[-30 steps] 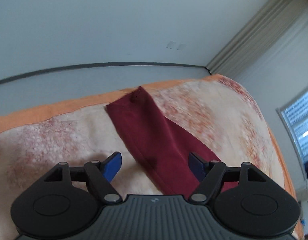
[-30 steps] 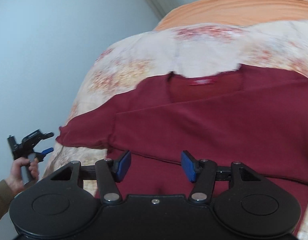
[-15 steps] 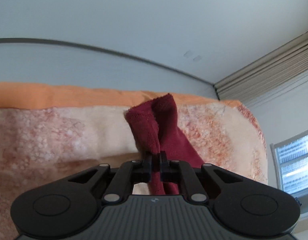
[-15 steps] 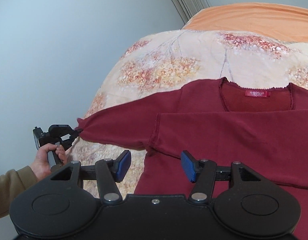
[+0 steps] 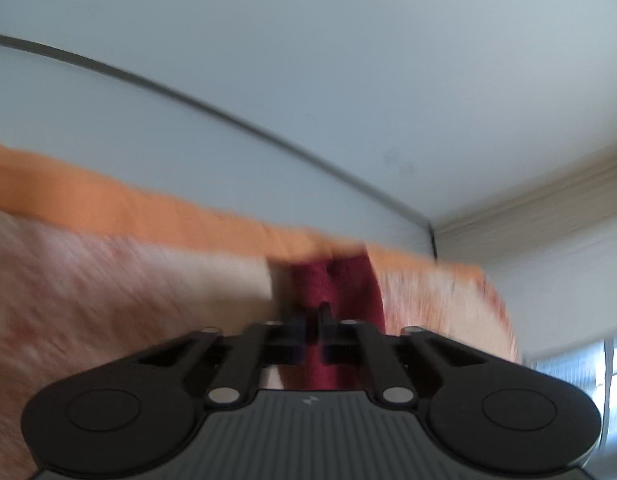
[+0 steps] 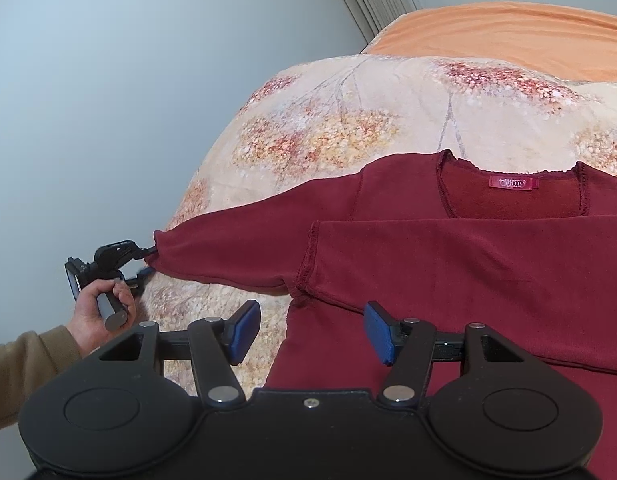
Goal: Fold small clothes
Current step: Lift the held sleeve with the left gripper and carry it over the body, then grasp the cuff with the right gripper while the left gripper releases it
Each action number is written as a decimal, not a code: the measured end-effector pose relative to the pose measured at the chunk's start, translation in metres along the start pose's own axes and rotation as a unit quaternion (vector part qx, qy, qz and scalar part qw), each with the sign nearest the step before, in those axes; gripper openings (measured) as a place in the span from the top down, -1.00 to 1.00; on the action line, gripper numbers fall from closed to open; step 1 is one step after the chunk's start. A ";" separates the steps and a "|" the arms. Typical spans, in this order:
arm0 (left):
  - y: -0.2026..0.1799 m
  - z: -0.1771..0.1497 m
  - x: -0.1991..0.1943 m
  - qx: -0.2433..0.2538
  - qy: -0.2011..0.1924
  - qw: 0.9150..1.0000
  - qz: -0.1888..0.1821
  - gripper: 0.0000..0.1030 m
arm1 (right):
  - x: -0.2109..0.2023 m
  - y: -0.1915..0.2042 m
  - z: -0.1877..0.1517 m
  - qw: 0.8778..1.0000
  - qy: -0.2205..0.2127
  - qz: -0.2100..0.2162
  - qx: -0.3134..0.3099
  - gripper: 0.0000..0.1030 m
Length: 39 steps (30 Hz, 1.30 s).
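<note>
The shirt (image 6: 448,264) is spread on the blanket (image 6: 348,112), neck label (image 6: 514,182) toward the far side. One sleeve is folded across the shirt's chest; the other is stretched off to the shirt's left, where its cuff (image 5: 332,280) is clamped in the left gripper (image 6: 146,260) at the blanket's edge. The right gripper (image 6: 310,330) is held spread over the shirt's near side.

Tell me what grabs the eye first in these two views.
The dark red top dominates, spread on the floral blanket with one sleeve already folded across its chest. At far left the left gripper pinches the other sleeve's cuff, pulled out straight. The right gripper hangs open above the armpit.
</note>
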<state>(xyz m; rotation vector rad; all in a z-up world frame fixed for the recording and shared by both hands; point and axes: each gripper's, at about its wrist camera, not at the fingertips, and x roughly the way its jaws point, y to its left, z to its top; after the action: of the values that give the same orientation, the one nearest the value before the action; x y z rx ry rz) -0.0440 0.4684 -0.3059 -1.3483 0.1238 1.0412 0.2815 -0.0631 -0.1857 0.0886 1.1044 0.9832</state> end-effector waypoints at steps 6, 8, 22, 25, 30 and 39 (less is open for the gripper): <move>0.000 -0.014 -0.006 0.012 0.014 1.000 -0.003 0.81 | 0.000 -0.005 -0.001 1.000 0.004 -0.003 0.004 -0.19; -0.001 -0.017 -0.002 0.007 0.017 1.000 0.000 0.19 | 0.000 -0.005 -0.001 1.000 0.004 -0.004 0.005 -0.19; -0.171 -0.162 -0.050 0.460 0.048 0.876 -0.139 0.93 | -0.003 -0.037 0.024 0.985 -0.045 0.059 0.156 -0.21; -0.191 -0.244 -0.071 0.548 0.083 0.811 -0.187 0.93 | -0.004 -0.055 0.033 0.973 -0.057 0.085 0.207 -0.23; -0.191 -0.371 -0.097 0.641 0.116 0.722 -0.235 0.93 | 0.014 -0.109 0.025 0.929 -0.045 0.131 0.343 -0.33; -0.162 -0.449 -0.153 0.725 0.110 0.631 -0.255 0.93 | 0.047 -0.153 0.009 0.882 -0.003 0.135 0.452 -0.11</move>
<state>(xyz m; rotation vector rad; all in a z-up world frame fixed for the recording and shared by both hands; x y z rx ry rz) 0.1902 0.0338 -0.2212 0.0734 0.5851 0.0353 0.3878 -0.1178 -0.2928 1.0276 1.4959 0.6271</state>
